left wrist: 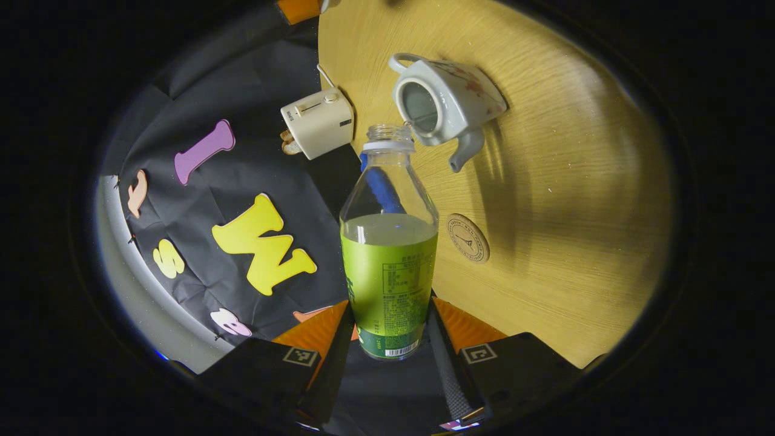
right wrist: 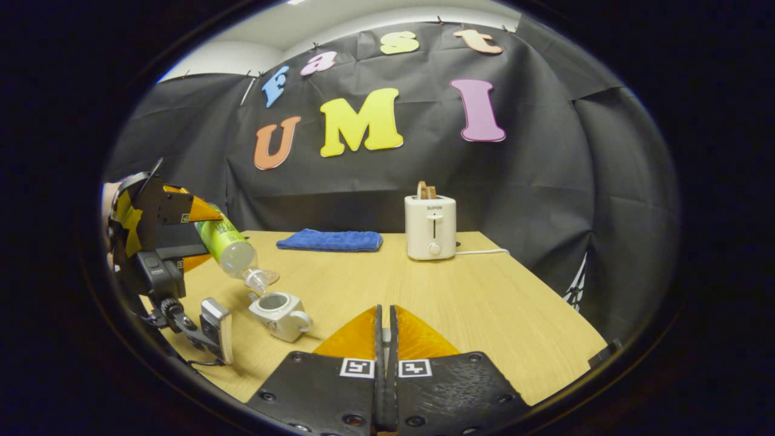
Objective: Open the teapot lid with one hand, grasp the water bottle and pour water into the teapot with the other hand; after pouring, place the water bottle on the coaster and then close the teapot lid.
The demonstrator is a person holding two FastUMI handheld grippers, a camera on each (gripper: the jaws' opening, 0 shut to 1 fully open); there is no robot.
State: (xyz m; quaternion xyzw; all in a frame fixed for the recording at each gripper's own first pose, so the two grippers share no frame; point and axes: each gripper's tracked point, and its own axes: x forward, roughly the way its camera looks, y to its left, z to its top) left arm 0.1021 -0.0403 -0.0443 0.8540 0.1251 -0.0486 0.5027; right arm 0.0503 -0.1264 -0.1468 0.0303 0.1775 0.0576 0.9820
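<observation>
The left gripper [left wrist: 390,327] clamps the water bottle [left wrist: 389,254] by its green-labelled lower body, both fingers pressing its sides, and holds it tipped so the uncapped mouth sits just over the teapot [left wrist: 445,103] opening (lid off). The teapot stands on the wooden table [left wrist: 563,200], with the round coaster [left wrist: 468,238] nearby. The right gripper [right wrist: 385,327] hangs over the table, fingers pressed together, gripping nothing visible.

dim booth, sharp fisheye-warped edges
</observation>
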